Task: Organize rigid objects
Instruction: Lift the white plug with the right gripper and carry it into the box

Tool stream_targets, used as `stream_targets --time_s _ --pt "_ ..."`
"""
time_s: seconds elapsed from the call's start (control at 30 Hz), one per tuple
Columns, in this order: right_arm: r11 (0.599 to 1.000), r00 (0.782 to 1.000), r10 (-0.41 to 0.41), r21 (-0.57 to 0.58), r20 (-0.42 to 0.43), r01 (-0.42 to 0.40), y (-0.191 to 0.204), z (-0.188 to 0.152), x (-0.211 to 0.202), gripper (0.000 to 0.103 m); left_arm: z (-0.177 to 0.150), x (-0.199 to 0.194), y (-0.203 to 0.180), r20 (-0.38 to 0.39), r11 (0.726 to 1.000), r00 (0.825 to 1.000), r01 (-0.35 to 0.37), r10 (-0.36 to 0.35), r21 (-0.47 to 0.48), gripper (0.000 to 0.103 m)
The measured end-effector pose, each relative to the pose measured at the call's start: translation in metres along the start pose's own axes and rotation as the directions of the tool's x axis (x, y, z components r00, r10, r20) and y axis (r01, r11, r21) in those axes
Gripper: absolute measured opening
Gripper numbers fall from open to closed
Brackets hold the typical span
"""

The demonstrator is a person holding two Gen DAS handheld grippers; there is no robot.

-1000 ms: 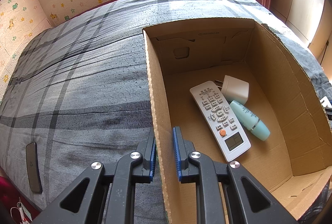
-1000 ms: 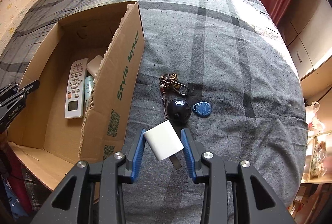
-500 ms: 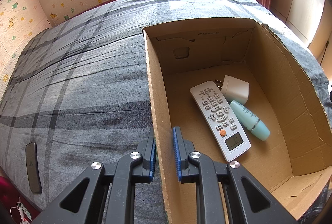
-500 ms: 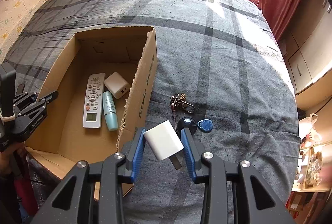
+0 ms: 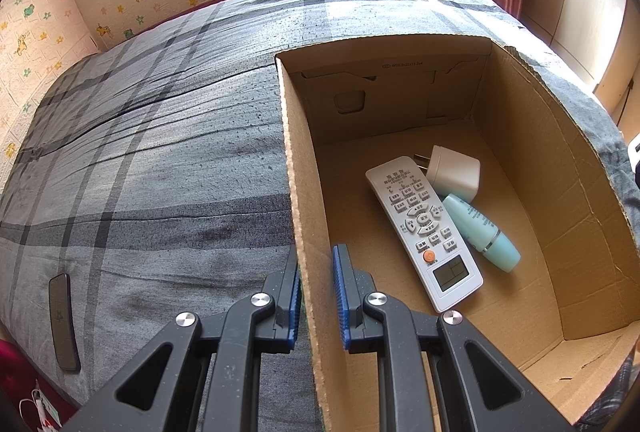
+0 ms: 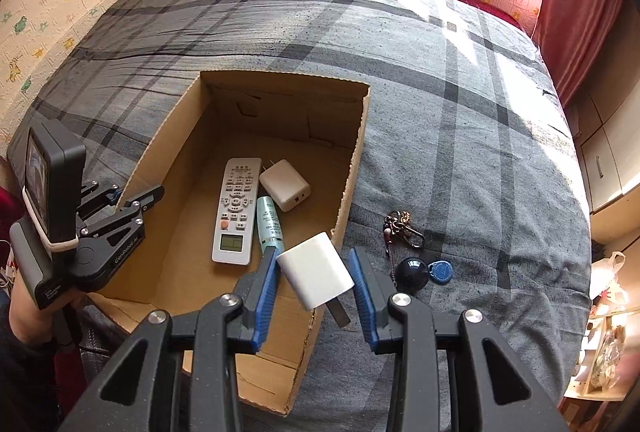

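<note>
Sorting stands partway: remote [image 6: 236, 210], charger [image 6: 285, 184] and tube [image 6: 271, 224] lie in the cardboard box [image 6: 352, 168], right gripper [image 6: 314, 278] jaws clenched on a white adapter [image 6: 316, 274] above its edge, left gripper [image 5: 316, 296] jaws pinching the box wall, keys [image 6: 416, 256] left on the bed [image 6: 460, 112].

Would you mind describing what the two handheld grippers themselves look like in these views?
Both the left gripper and the right gripper have matte black linkage arms with triangular cut-outs and silver pivot screws, and their fingers carry ribbed blue pads. From the right wrist view, the left one bears white "GenRobot.AI" lettering and a black camera block held by a white band.
</note>
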State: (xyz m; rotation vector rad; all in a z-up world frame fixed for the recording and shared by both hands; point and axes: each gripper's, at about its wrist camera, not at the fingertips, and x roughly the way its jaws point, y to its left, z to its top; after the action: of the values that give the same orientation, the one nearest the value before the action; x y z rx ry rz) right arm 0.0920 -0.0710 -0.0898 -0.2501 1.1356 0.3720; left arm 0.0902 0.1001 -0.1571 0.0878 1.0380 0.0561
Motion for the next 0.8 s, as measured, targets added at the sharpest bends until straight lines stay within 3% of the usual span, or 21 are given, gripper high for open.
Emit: stream_targets --time_s 0.8 --pt "0.992 0.989 0.038 -0.115 -0.144 -0.055 0.062 0.003 0.068 0.038 0.0 -0.001 0.001 -0.001 1.0 1.0 0.007 -0.007 -0.006 0.016"
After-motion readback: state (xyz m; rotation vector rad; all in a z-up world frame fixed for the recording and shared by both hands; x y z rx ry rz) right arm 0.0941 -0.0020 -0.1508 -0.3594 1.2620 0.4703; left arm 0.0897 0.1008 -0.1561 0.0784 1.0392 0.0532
